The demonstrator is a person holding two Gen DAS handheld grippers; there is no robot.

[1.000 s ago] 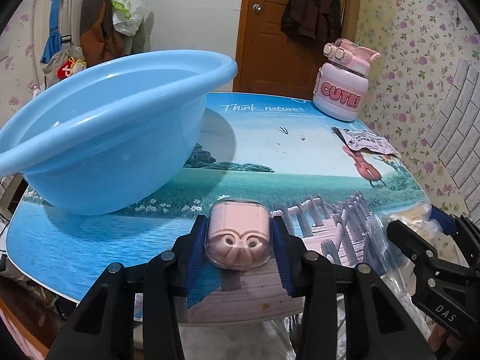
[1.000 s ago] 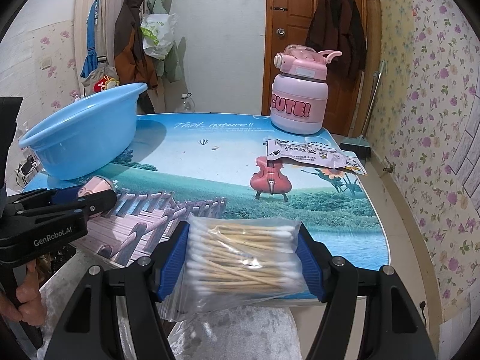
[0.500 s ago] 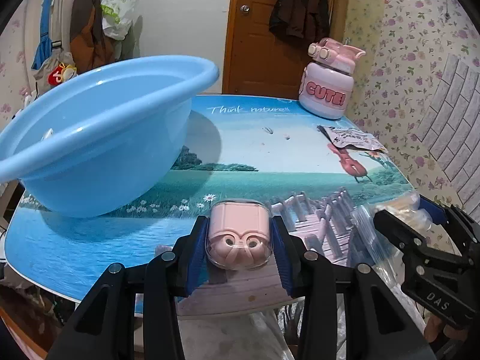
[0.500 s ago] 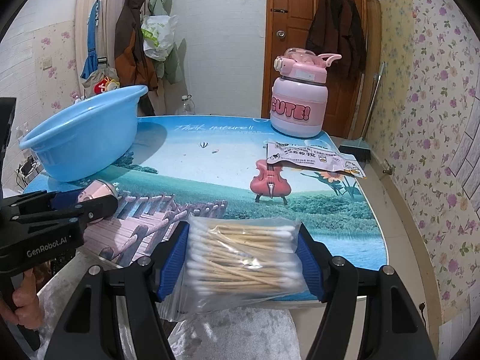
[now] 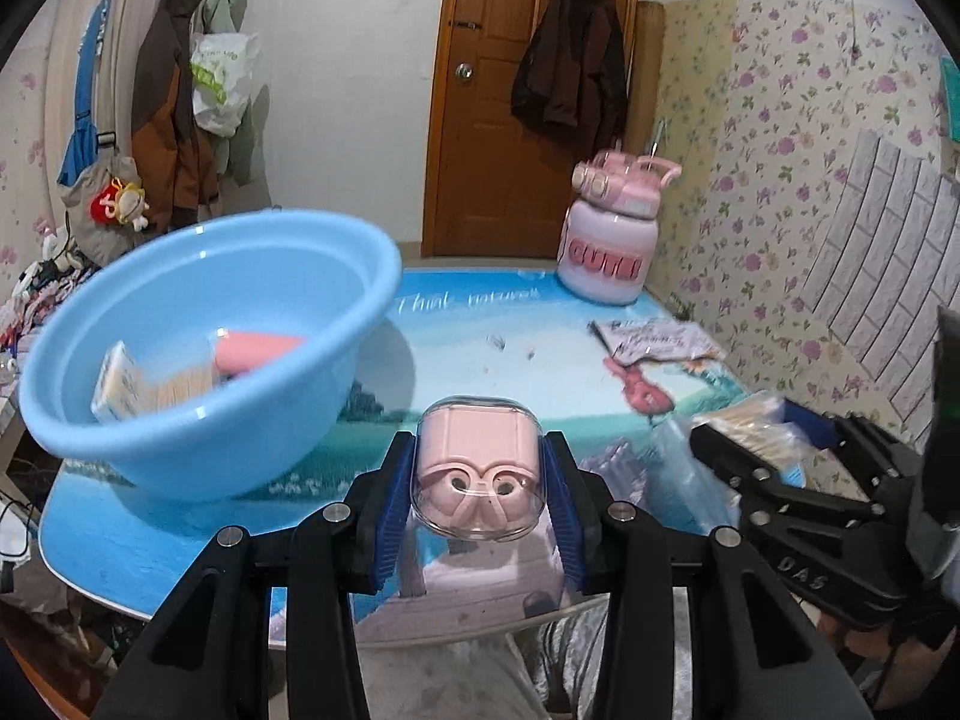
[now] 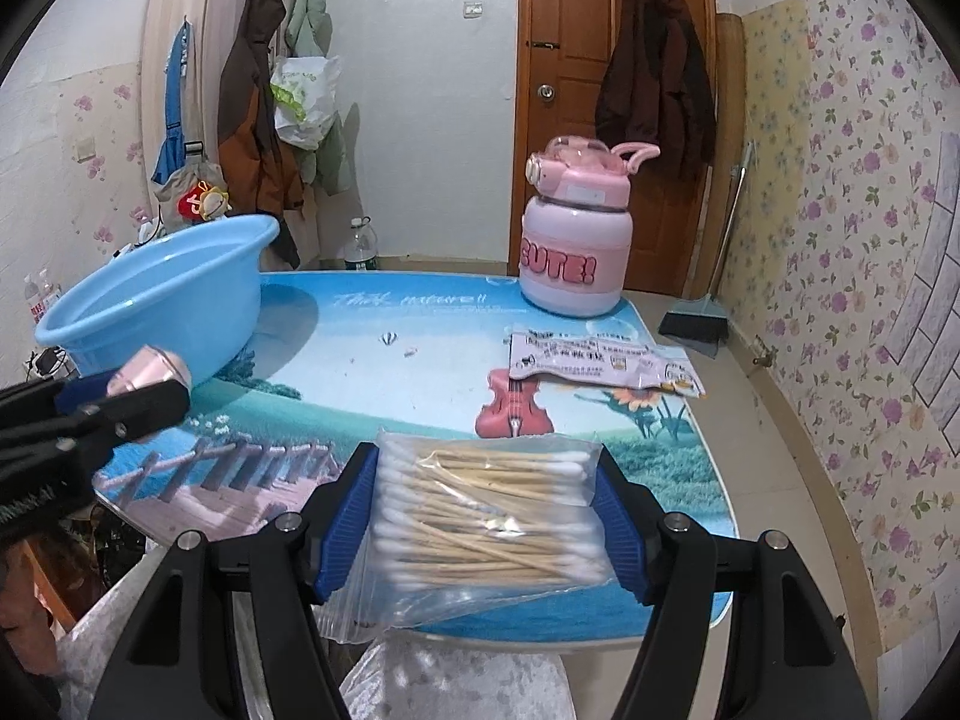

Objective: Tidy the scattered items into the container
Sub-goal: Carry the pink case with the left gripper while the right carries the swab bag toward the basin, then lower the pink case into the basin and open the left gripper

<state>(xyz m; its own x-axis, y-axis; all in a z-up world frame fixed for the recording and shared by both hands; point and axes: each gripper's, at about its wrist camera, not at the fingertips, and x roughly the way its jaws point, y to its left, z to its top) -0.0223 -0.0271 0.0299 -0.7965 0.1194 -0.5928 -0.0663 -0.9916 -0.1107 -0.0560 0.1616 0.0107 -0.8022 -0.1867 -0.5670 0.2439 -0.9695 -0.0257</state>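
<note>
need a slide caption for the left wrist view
Left gripper holds a pink earbud case near the blue basin, which already holds a few items.

Table [image 6: 420, 348], printed w/ a landscape, is occupied by a blue basin [image 6: 162, 294] at left, pink bottle [image 6: 573, 252] at back, flat packet [image 6: 600, 357] nearby.

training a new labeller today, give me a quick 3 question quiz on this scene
1. True or false: the left gripper holds a pink case.
2. What is between the right gripper's fingers? A) a bottle B) a bag of swabs C) a packet
3. Fill in: the basin on the table is coloured ____.

Key: 1 true; 2 B; 3 blue
</note>
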